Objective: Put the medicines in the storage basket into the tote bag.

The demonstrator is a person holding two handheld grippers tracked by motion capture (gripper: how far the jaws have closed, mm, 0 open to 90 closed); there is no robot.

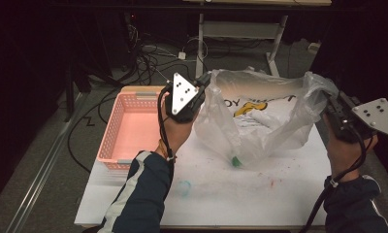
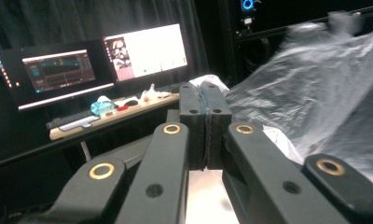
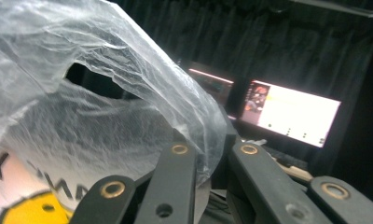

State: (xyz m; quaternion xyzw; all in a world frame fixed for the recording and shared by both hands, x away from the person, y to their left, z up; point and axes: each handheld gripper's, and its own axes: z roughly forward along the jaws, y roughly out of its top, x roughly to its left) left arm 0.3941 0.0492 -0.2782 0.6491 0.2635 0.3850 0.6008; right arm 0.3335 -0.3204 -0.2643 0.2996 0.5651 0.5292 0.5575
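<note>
Plastic bag (image 1: 260, 121) is my landmark: thin, translucent, printed with dark letters and a yellow figure, it hangs stretched between my two grippers above the white tabletop (image 1: 221, 194), its bottom sagging onto the surface. I hold the left gripper (image 1: 194, 90) at the bag's left upper edge; in the left gripper view its jaws are pressed fully together, a sliver of film seemingly caught between them, though I cannot confirm the pinch. The right gripper (image 1: 330, 104) sits at the bag's right upper edge, and in the right gripper view film drapes over the jaws and hides their tips, so I cannot tell whether they are closed on it. Judging by the spread, I hold the rim apart to keep the mouth open for loading. A small green object (image 1: 236, 161) lies just below the bag's sagging bottom; whether it is inside or under the film is unclear. A pink basket (image 1: 115, 127) stands empty left of the bag. The tabletop shows faint coloured smudges. Beyond the bag, the room is dark, with black curtains, floor cables, and lit monitors (image 2: 145, 51) on a desk.
</note>
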